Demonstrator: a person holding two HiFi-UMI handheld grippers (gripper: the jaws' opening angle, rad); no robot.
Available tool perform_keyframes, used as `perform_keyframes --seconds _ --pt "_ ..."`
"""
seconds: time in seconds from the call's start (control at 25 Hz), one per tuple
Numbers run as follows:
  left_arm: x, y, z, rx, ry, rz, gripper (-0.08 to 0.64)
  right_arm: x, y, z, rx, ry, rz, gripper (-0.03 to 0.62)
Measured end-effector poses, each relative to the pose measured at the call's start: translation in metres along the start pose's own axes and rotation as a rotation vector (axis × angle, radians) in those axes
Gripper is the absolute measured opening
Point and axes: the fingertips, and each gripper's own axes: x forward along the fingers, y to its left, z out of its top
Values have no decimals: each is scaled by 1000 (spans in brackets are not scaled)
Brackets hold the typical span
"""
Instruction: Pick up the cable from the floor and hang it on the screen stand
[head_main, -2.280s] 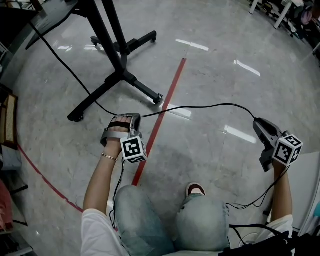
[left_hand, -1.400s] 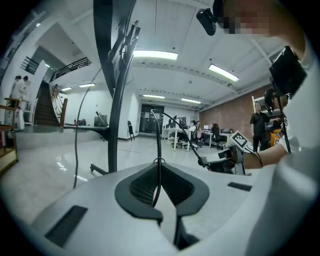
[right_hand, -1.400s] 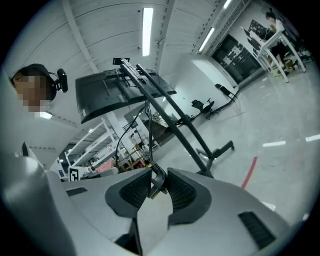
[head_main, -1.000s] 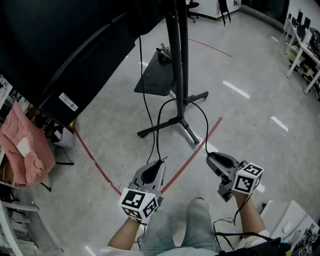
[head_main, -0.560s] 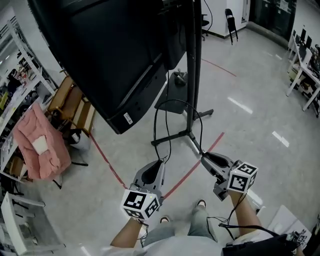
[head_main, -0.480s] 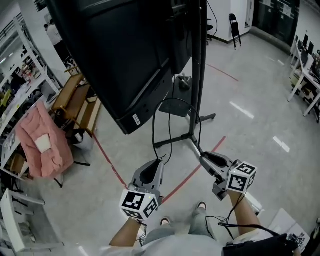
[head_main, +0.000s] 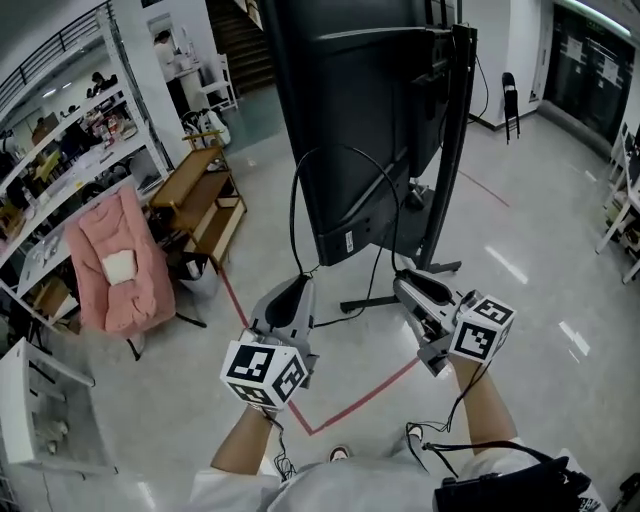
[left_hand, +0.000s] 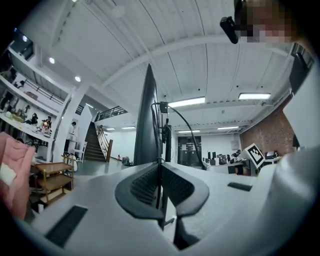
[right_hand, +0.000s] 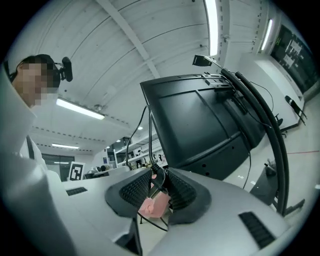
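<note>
While both forearms reach forward with grippers level: left gripper (head_main: 298, 290), jaws pinched nearly closed on the thin black cable (head_main: 292, 215); right gripper (head_main: 405, 286), jaws clamping its thicker end. Cable stands as an upright arch between them, before the screen (head_main: 370, 100); white label (head_main: 349, 241), print unreadable; stand (head_main: 455, 150) beyond.

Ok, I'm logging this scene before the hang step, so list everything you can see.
screen: one, black, mounted on the stand
stand: one, black, upright on the floor
cable: one, black, arching between both grippers
cloth: one, pink, draped at left
wooden rack: one, brown, beyond the cloth
tape lines: several, red, on the floor
chair: one, black, far right
left gripper: one, grey, shut on the cable
right gripper: one, grey, shut on the cable
forearms: two, bare, bottom of the head view
</note>
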Motion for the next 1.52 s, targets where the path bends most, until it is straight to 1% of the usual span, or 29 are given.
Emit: perform_keyframes --seconds 0.2,0.36,0.48,0.64,0.92,1.12,1.32,1.52 --pt "8 36 53 14 -35 89 20 38 12 48 -38 -48 5 112" --pt "17 50 96 59 -70 158 20 59 17 84 -58 -82 -38 112" --pt "27 59 116 75 -86 189 20 74 17 101 -76 -108 -75 112" --pt "38 63 141 83 -114 209 20 84 20 127 -90 -143 -107 112" --pt "50 68 201 122 -184 231 20 105 41 184 -153 -200 -110 112" --pt "64 75 237 160 -209 260 20 116 43 226 -167 -258 -116 112" --pt "75 80 272 205 -232 278 20 128 44 260 -197 -292 -129 112" --pt "92 80 315 203 -258 273 20 142 49 294 -220 -319 -118 112"
